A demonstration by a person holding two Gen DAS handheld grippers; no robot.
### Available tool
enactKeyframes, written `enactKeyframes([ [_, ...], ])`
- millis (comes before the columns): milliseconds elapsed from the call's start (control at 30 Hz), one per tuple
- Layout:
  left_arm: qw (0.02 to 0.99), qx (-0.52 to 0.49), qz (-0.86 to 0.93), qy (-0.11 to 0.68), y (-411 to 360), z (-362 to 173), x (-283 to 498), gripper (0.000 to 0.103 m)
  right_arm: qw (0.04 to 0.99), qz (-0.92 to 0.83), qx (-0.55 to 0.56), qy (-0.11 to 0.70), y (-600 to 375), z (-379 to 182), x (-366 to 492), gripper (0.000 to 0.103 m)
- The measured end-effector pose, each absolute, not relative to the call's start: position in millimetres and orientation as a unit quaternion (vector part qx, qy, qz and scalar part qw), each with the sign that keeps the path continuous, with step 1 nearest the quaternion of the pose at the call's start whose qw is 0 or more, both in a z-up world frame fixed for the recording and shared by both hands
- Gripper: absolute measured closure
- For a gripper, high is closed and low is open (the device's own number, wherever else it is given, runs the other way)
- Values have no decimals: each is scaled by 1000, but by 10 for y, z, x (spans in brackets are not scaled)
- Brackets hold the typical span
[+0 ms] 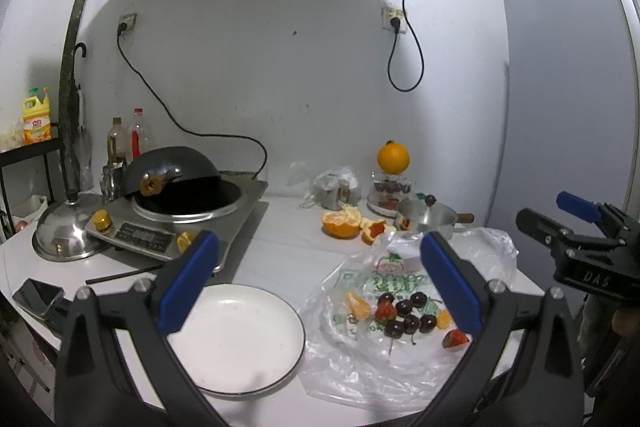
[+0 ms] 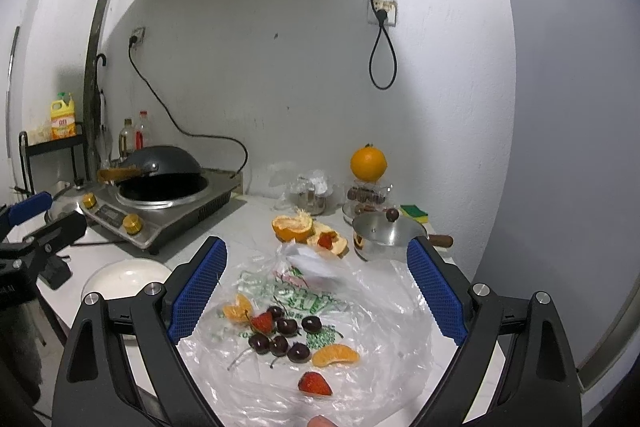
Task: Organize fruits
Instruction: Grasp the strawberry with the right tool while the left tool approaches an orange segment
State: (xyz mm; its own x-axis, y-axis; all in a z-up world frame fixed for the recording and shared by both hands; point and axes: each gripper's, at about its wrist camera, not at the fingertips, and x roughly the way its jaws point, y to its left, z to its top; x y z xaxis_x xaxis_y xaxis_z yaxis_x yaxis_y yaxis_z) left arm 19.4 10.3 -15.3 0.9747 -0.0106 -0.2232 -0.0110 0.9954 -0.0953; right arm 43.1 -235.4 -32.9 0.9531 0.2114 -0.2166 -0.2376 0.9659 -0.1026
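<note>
Dark cherries, two strawberries and orange segments are spread on a clear plastic bag, just ahead of and between the fingers of the right gripper, which is held wide and empty. The left gripper, likewise spread wide and empty, is held above a white plate beside the bag. A peeled orange and a small lidded pot are seen beyond.

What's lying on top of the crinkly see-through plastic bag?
On the clear plastic bag lie dark cherries, two red strawberries and two orange segments. Crumpled folds at its far end hide whatever lies inside there.
</note>
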Motion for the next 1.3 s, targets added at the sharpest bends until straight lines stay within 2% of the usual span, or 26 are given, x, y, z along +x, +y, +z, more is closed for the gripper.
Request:
enactKeyframes([
  [400, 984, -32, -17, 172, -73, -524, 415, 2, 972, 125, -71, 188, -2577, -775, 685, 10],
  [467, 983, -27, -18, 182, -107, -584, 456, 2, 968, 128, -74, 205, -2593, -890, 745, 21],
  [533, 981, -22, -19, 190, -142, -645, 497, 2, 964, 131, -76, 220, -2602, -985, 802, 26],
  [700, 977, -14, -19, 213, -230, -782, 572, 2, 954, 149, -74, 249, -2598, -1185, 897, 30],
  [933, 970, 0, -15, 242, -380, -947, 670, 2, 937, 179, -57, 295, -2621, -1484, 1094, 49],
  [1300, 961, 36, -9, 274, -591, -1085, 869, 2, 913, 215, -32, 344, -2596, -1806, 1341, 56],
])
